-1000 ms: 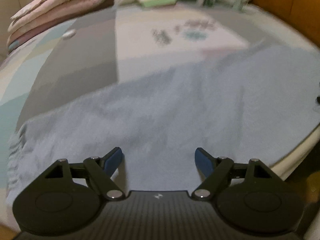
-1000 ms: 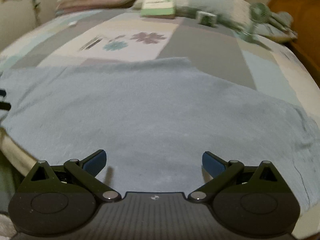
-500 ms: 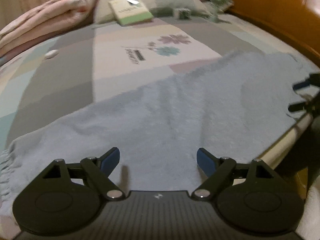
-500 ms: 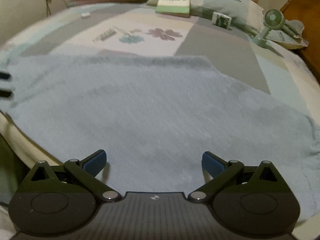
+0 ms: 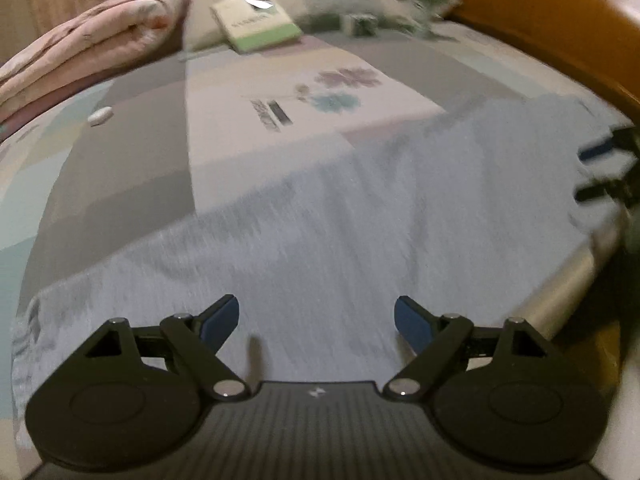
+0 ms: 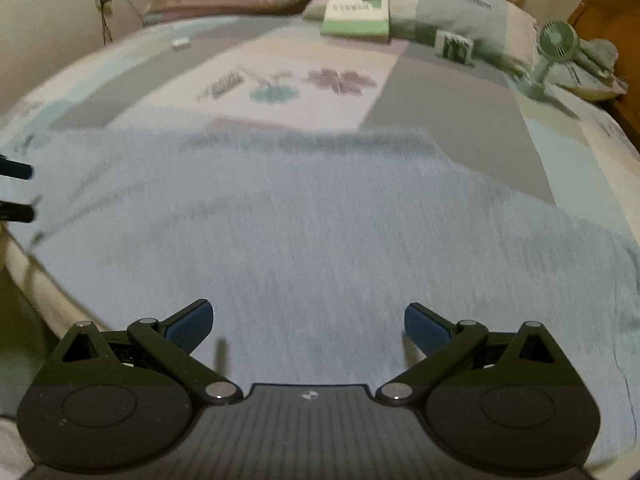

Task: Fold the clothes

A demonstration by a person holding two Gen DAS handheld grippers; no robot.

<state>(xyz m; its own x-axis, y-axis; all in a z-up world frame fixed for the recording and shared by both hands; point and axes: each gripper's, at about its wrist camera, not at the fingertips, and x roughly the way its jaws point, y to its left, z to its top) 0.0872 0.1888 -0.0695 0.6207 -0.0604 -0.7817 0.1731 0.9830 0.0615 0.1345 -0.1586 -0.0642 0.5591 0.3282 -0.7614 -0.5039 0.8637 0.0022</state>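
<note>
Both views have swung toward headboard since earlier frame. Blue garment (image 6: 320, 220) spread flat on bed (image 5: 128, 168). Left gripper (image 5: 316, 318), right gripper (image 6: 308, 322) fingers released (empty). Advice: pinch hem corners evenly.

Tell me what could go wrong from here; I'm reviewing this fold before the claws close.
The light blue garment overhangs the bed edge, so a tug might slide it off. Both claws, left and right, are open over mid-fabric, not a hem, so closing here could bunch it unevenly.
</note>
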